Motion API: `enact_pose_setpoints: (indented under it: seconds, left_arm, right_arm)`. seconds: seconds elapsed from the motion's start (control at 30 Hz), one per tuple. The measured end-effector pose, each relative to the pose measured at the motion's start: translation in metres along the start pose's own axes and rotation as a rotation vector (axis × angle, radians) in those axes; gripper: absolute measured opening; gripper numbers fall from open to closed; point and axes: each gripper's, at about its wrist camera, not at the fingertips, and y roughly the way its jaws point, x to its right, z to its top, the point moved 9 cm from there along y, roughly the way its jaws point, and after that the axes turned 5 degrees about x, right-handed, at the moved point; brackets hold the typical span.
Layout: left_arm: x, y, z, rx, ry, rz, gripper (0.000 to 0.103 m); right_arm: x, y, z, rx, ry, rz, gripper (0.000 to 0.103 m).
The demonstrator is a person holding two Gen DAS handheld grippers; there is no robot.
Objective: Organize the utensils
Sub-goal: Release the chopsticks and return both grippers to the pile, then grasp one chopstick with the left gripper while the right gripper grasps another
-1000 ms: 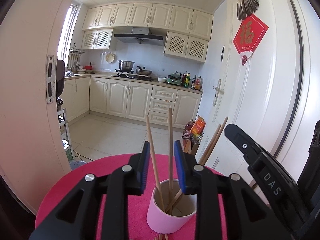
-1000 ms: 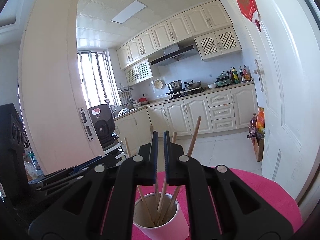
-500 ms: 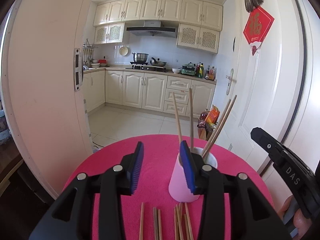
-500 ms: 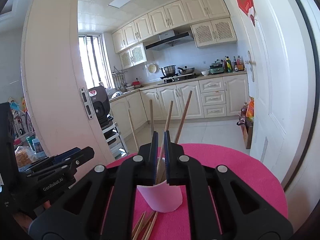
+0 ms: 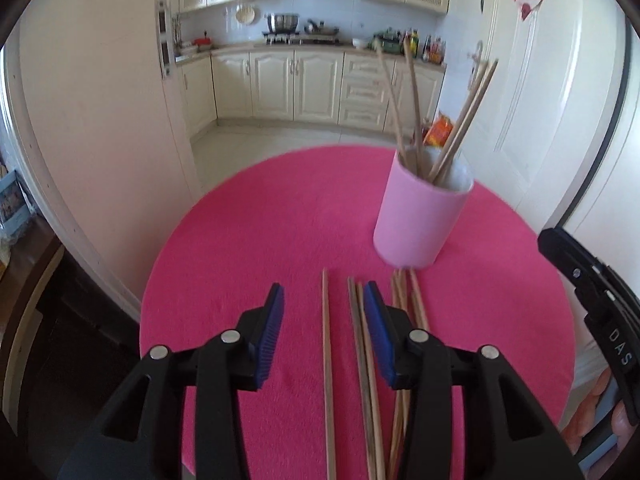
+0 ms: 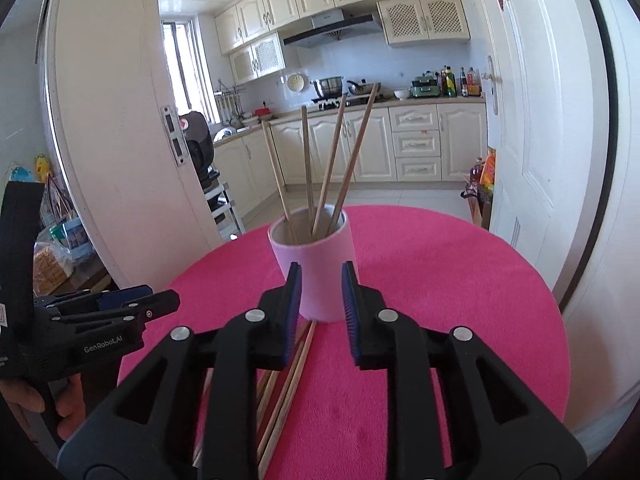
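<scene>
1. My left gripper (image 5: 323, 334), jaws spread and empty, hides part of the loose chopsticks (image 5: 327, 360) lying on the pink table (image 5: 260, 240); their near ends are cut off.
2. My right gripper (image 6: 320, 312), also spread and empty, covers the pink cup's (image 6: 320, 254) base.
3. Only the right view shows four chopsticks in the cup (image 6: 332, 160) clearly.

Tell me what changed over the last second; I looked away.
Both grippers pulled back from the cup. The right gripper, shut before, opened its jaws; the left gripper stayed open above the loose chopsticks. Cup and its four chopsticks unchanged.
</scene>
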Motion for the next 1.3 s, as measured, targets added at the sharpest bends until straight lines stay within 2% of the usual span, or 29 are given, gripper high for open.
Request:
enact_pose_setpoints:
  seconds: [0.1, 0.27, 0.33, 0.43, 0.63, 0.7, 0.77, 0.87, 1.3]
  left_arm:
    - [-0.007, 0.015, -0.023, -0.104, 0.001, 0.009, 0.041]
    - [-0.006, 0.031, -0.052, -0.236, -0.006, -0.02, 0.041]
    - [-0.007, 0.035, -0.061, -0.271, -0.022, -0.028, 0.041]
    - [-0.007, 0.039, -0.067, -0.296, -0.024, -0.033, 0.041]
    - [-0.007, 0.046, -0.075, -0.302, -0.012, -0.009, 0.039]
    - [-0.01, 0.047, -0.074, -0.295, -0.004, 0.016, 0.021]
    - [-0.011, 0.047, -0.074, -0.298, -0.018, 0.004, 0.011]
    - [-0.013, 0.045, -0.074, -0.295, -0.018, -0.001, 0.01]
    - [-0.014, 0.05, -0.074, -0.279, -0.021, 0.002, 0.009]
  right_arm:
    - [0.0, 0.01, -0.023, -0.108, 0.0, -0.007, 0.022]
    - [-0.004, 0.024, -0.062, -0.286, 0.014, 0.041, 0.022]
    - [-0.007, 0.03, -0.078, -0.372, 0.033, 0.07, 0.022]
    - [-0.008, 0.035, -0.093, -0.45, 0.055, 0.091, 0.022]
    - [-0.013, 0.037, -0.101, -0.508, 0.053, 0.091, 0.022]
    - [-0.014, 0.038, -0.102, -0.523, 0.045, 0.085, 0.022]
    - [-0.017, 0.039, -0.105, -0.543, 0.043, 0.091, 0.022]
    - [-0.02, 0.041, -0.108, -0.577, 0.042, 0.115, 0.022]
    - [-0.042, 0.052, -0.116, -0.609, -0.074, 0.054, 0.021]
